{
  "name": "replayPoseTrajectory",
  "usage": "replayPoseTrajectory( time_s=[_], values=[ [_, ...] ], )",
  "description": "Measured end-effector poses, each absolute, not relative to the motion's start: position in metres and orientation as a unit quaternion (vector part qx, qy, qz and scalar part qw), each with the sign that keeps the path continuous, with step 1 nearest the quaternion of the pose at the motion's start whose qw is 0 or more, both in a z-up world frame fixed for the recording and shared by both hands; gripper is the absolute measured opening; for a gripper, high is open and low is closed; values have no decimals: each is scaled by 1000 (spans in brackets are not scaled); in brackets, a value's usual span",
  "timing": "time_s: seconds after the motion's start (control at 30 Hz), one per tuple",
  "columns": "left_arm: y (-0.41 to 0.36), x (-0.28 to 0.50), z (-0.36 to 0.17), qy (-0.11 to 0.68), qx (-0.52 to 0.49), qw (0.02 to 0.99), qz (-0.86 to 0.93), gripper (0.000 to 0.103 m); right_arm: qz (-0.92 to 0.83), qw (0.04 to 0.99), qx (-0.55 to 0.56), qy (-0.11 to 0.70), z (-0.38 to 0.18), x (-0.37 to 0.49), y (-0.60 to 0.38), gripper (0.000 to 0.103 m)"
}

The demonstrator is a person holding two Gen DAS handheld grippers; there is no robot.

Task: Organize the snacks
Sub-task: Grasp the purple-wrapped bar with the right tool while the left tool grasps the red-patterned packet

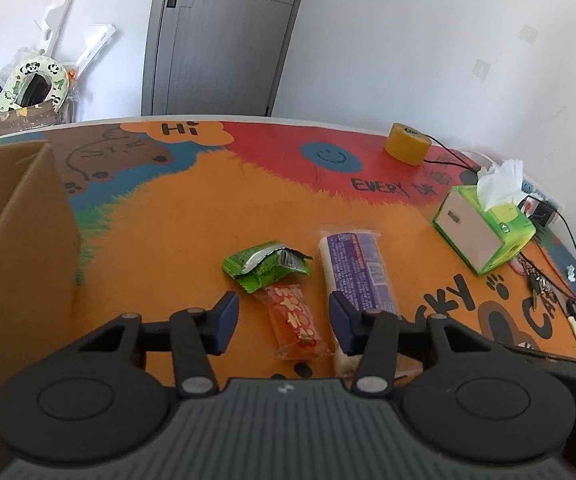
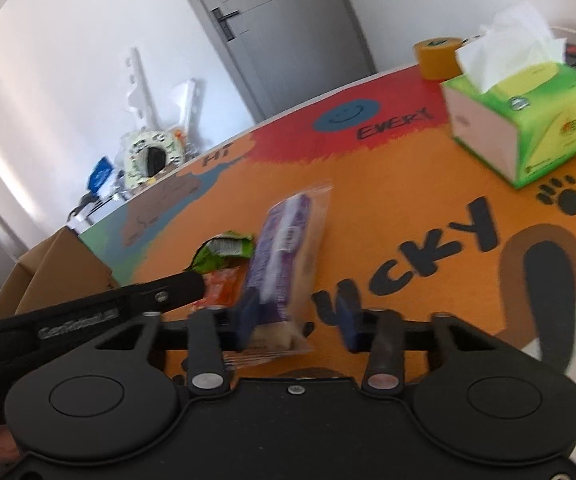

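Now: left hand-held gripper released astride orange snack packet; right hand-held gripper released around purple bar; risks snagging neighbouring wrappers.

The left gripper is showing a ribbed dark-grey body flanked by two round black housings with raised discs. Black linkage bars with silver rivets are running out to dark-blue finger pads. The right gripper is wearing the same black housings, silver rivets and blue pads. White lettering, too blurred to read, is showing on the left gripper's black side in the right wrist view.
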State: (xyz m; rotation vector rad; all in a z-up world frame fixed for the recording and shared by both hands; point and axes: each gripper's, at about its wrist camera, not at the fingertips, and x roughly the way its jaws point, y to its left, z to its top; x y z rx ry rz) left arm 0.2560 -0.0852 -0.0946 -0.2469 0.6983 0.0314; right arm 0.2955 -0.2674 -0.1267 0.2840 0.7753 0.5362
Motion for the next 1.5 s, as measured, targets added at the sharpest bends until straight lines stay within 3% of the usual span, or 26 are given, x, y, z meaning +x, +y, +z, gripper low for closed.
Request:
replayPoseTrajectory(
  time_s=[0.07,0.17,0.3,0.5,0.6,0.63,0.7,0.77,0.8,0.93,1.0,1.03,1.23,1.27,1.33,1.4,1.5],
  values=[
    [-87,260,-99,347,-121,930,13,48,272,877,141,370,-126,296,-268,19],
    [-91,266,-107,357,-121,926,7,42,274,879,137,365,-124,293,-271,12],
    [-95,269,-114,361,-122,924,0,26,265,881,141,365,-123,290,-283,6],
    [-94,262,-112,353,-127,927,-3,21,243,887,144,365,-118,284,-297,5],
    [-92,256,-106,343,-127,931,-5,20,229,896,146,352,-116,283,-301,16],
    [-91,255,-104,341,-129,931,-6,19,230,896,146,350,-115,283,-300,26],
    [-87,251,-99,336,-132,933,-4,19,229,899,142,345,-114,285,-296,34],
    [-83,247,-95,330,-133,935,0,18,230,902,132,340,-112,288,-287,54],
    [-81,246,-94,327,-135,935,2,18,230,904,128,338,-112,289,-284,58],
    [-70,243,-89,320,-141,937,16,17,237,903,111,341,-113,295,-265,64],
    [-65,242,-88,319,-143,937,21,17,232,903,104,346,-116,299,-258,64],
    [-64,242,-87,317,-143,937,22,10,231,903,101,348,-118,300,-255,64],
    [-61,245,-91,326,-145,934,22,10,227,906,71,351,-121,301,-237,64],
    [-61,246,-93,332,-146,932,21,10,230,905,62,353,-122,300,-234,60],
    [-62,246,-93,334,-144,931,28,13,229,903,57,360,-126,299,-234,44],
    [-67,244,-93,333,-134,933,23,14,232,903,65,355,-127,295,-241,40],
    [-74,246,-96,351,-124,928,18,28,229,903,70,357,-125,292,-248,35]
  ],
)
